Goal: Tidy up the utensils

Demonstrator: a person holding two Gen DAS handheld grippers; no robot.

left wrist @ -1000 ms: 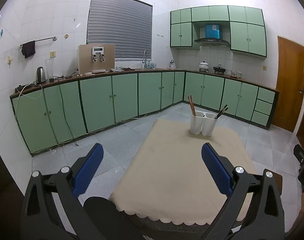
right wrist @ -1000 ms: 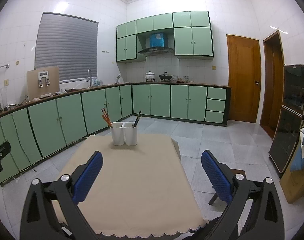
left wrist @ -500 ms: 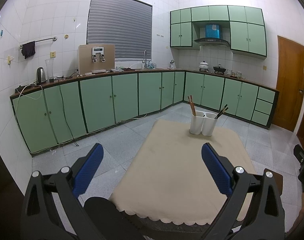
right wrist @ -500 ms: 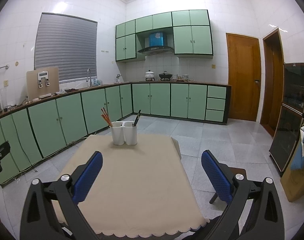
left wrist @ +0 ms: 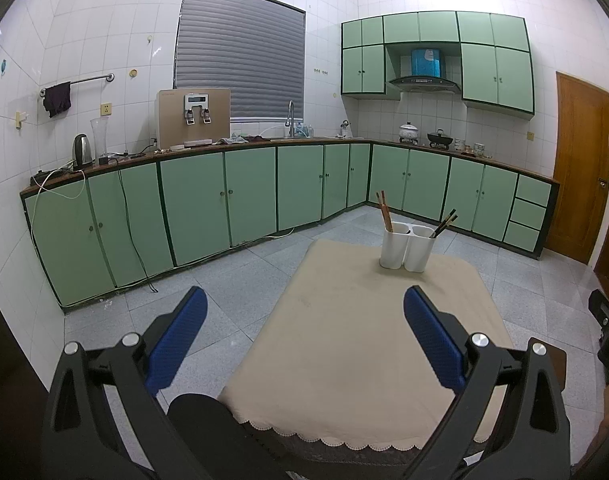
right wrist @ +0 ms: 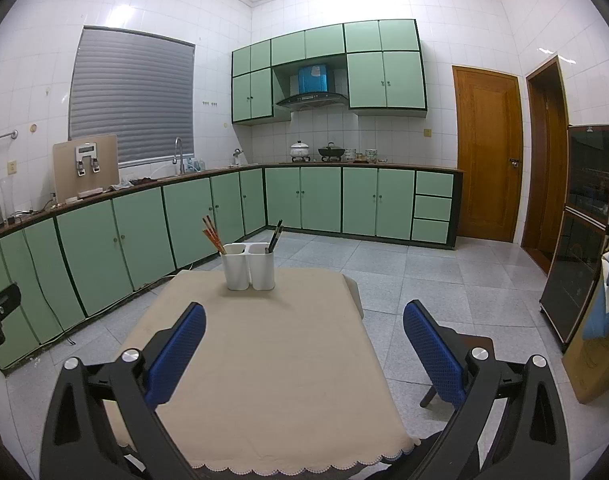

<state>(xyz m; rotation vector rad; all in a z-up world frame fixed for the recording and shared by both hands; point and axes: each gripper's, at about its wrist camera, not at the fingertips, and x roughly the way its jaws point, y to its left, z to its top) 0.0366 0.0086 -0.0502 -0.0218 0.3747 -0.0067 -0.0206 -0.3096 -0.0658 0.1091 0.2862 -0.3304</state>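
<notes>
— Above the near table edge: state of both tools?
— Left gripper [left wrist: 304,312] and right gripper [right wrist: 304,320] both spread wide, holding nothing, clear of the cloth.
— Task items?
— White 2-cup holder [right wrist: 248,266] stands upright at the far end of the beige tablecloth [right wrist: 272,380], well apart from both. Reddish chopsticks [right wrist: 213,235] lean in its left cup, dark utensils [right wrist: 274,235] in its right.

Green cabinets [left wrist: 200,200], grey window blind [left wrist: 240,52], kettle [left wrist: 82,150] on counter, wooden door [right wrist: 486,152], beige tablecloth [right wrist: 272,344]
</notes>
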